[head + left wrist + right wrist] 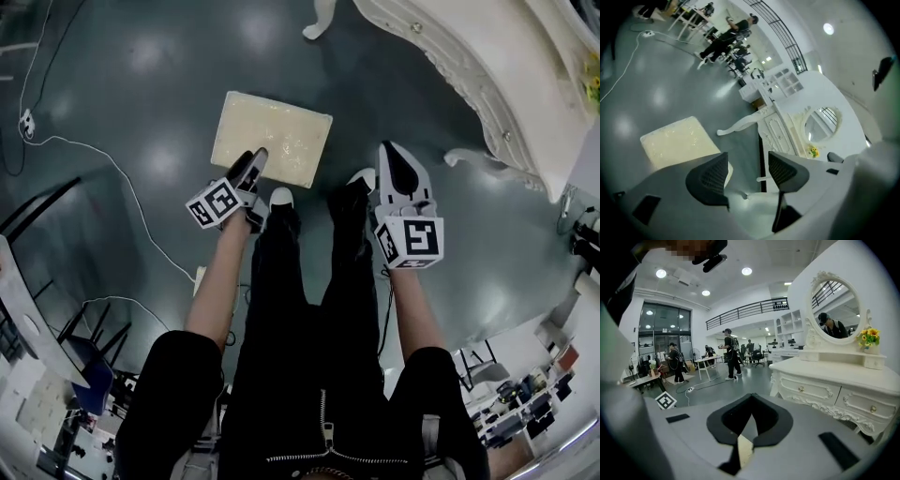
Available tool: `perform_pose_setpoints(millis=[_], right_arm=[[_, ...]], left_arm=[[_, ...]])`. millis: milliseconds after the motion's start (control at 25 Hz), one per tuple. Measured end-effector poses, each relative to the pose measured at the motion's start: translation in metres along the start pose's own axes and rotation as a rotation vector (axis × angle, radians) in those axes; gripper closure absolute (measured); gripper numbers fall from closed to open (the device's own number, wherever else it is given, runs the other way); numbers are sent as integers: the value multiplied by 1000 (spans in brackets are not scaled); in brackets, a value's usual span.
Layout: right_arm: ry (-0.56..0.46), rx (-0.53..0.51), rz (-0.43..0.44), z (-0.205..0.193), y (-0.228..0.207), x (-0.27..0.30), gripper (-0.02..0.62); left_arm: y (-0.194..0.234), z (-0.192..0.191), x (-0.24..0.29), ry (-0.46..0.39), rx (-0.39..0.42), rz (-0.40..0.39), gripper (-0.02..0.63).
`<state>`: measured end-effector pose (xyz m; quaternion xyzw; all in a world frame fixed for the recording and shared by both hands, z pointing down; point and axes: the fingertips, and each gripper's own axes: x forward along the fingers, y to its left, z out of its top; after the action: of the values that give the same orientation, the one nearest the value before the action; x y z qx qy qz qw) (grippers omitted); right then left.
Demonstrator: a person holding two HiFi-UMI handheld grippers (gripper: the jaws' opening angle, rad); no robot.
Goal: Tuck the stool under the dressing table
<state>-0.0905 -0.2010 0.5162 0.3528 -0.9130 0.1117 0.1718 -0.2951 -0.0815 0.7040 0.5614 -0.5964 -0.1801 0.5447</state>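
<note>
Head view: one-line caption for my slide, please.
Person faces the cream stool, open left tool over its near edge, shut right tool off to its right, white dressing table at upper right.

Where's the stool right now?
In the head view the stool stands on the floor at upper centre, just ahead of the left gripper, clear of the dressing table off to its right.
</note>
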Motion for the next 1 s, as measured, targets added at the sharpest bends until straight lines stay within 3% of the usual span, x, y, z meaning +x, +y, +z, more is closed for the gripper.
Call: perform_pose_setpoints(millis=[160, 320, 520, 640, 840, 1000], right_arm=[[26, 38, 5, -27, 2, 26, 588], [65, 53, 23, -54, 0, 44, 588], [90, 41, 34, -79, 3, 60, 588], [90, 30, 31, -91, 5, 66, 588], [98, 29, 20, -113, 9, 73, 588], [108, 35, -7, -128, 0, 69, 588]], left_arm=[[74, -29, 0, -12, -118, 120, 323], [141, -60, 4, -42, -252, 192, 288], [227, -77, 3, -100, -403, 340, 262], [252, -88, 11, -104, -466, 332, 259], [274, -82, 29, -128, -497, 298, 251], [280, -77, 44, -144, -476, 237, 247]])
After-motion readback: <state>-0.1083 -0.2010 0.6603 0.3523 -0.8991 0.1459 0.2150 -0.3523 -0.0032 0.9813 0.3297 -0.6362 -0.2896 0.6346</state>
